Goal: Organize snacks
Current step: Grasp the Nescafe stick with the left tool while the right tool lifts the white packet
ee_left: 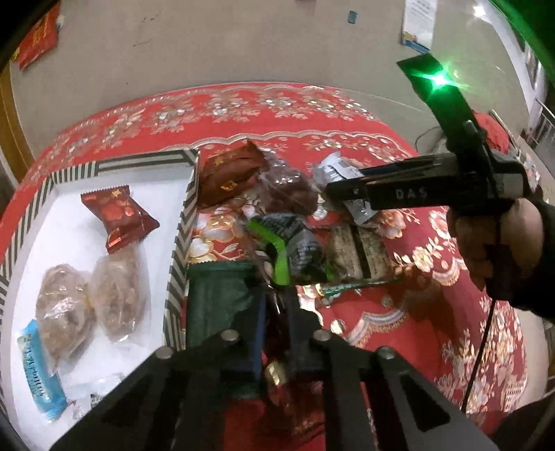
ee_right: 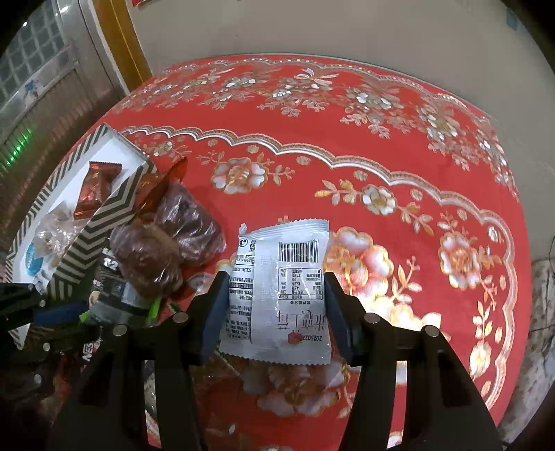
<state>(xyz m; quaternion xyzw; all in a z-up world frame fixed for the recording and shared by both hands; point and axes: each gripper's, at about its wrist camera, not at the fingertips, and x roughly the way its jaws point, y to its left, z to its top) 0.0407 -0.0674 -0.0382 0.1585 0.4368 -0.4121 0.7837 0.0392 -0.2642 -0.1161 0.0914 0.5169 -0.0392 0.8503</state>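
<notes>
Red floral tablecloth (ee_right: 399,145) covered the table. At left, the striped-rimmed box (ee_left: 178,239) held wrapped snacks. Beside it the left gripper (ee_left: 277,333) had pinched nearly shut on a thin crinkly wrapper in the pile. At right, the right gripper (ee_right: 274,305) straddled a silver sachet (ee_right: 281,288), likely light, soft and slippery, best gripped by its sides; open cloth lay beyond.

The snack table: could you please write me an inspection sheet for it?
surface: red floral tablecloth.
job's things: striped box holds a red packet, two clear-wrapped cakes, a blue packet; loose snack pile beside it.
clutter: nothing seen.
grippers: left gripper shut over the pile, what it pinches unclear; right gripper shut on silver packet.
cables: thin black cable beside the right hand.
surroundings: grey floor, red bag and paper lying on it.
</notes>
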